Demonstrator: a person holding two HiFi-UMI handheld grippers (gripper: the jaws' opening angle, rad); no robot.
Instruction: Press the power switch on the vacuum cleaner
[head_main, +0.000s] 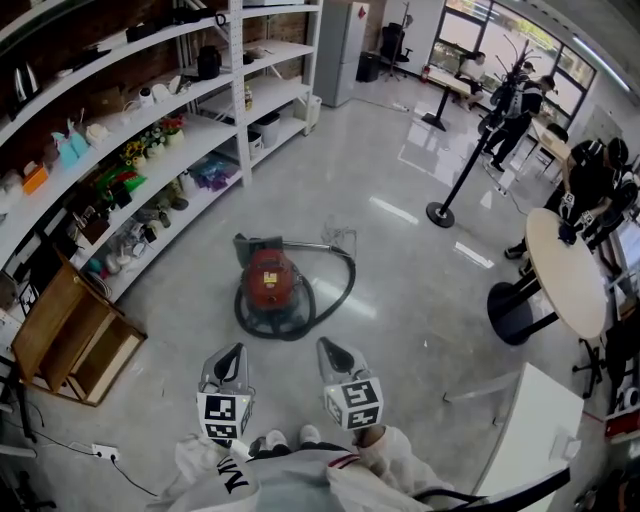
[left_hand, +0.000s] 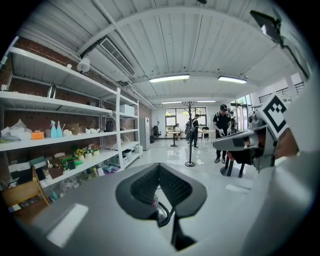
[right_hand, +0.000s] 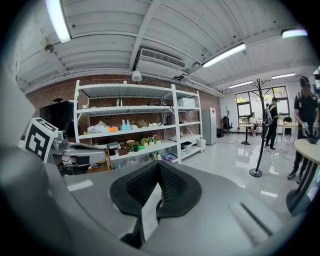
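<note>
A red vacuum cleaner (head_main: 272, 280) sits on the polished grey floor (head_main: 410, 300), its dark hose (head_main: 338, 295) looped around it, just in front of long white shelves (head_main: 150, 140). Well short of the machine, close to the person's feet, the left gripper (head_main: 232, 355) and the right gripper (head_main: 333, 350) point toward it side by side, each with its jaws closed tip to tip and holding nothing. A round table (head_main: 565, 275) stands off to the right.

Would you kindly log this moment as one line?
stage: before press | red canister vacuum cleaner: on shiny grey floor, untouched | left gripper: shut, empty | right gripper: shut, empty
</note>
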